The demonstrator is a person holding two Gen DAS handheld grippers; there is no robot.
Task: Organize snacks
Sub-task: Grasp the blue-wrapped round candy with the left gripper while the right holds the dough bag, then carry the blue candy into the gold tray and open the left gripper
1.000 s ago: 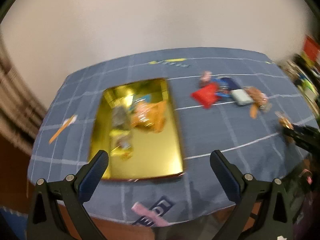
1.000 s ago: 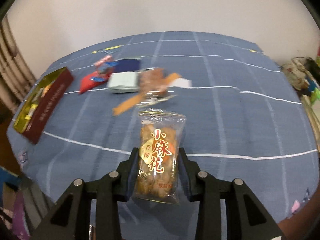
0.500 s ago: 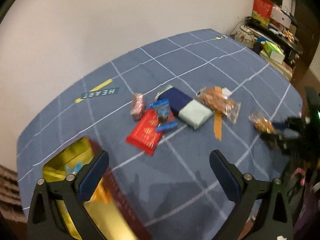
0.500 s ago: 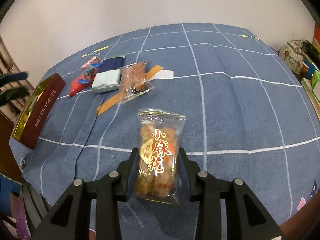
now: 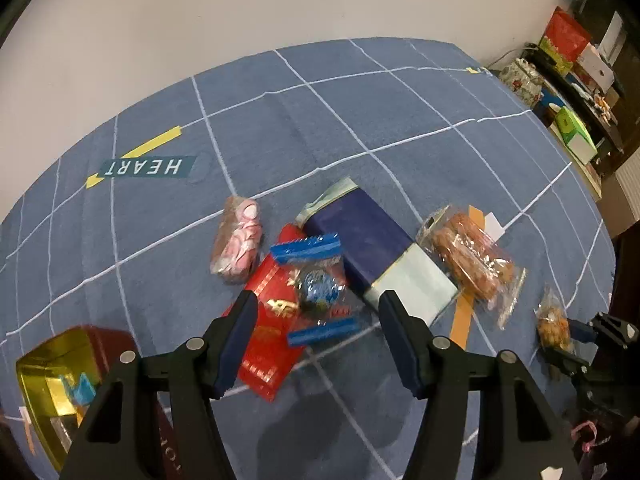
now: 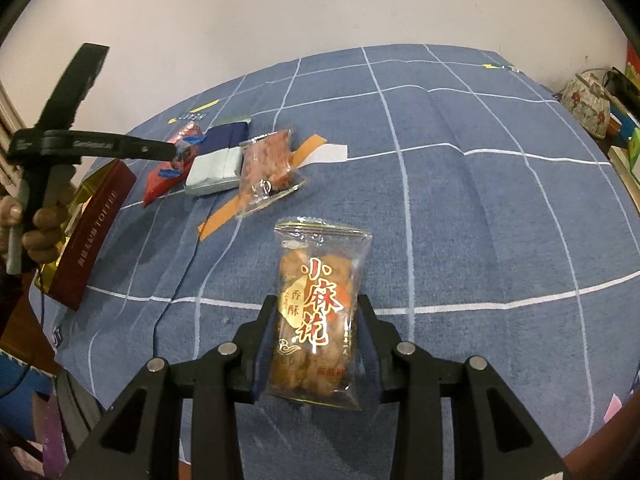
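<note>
A: Status of the right gripper (image 6: 316,340)?

B: Clenched on the clear fried-twist packet (image 6: 318,312), held upright above the near edge of the blue checked tablecloth (image 6: 460,208).

A: And the left gripper (image 5: 316,312)?

B: Its jaws are closing. The blue-ended candy packet (image 5: 316,280) sits between the fingers; the pads do not press on it yet. That packet lies on the red packet (image 5: 272,344), near the cloth's left edge.

A: Adjacent items?

B: A pink wrapped snack (image 5: 238,246) to its left; a navy and pale-green box (image 5: 376,256) to its right, then a clear bag of brown snacks (image 5: 472,264). The gold-lined toffee box (image 5: 56,376) sits at the left edge.
</note>
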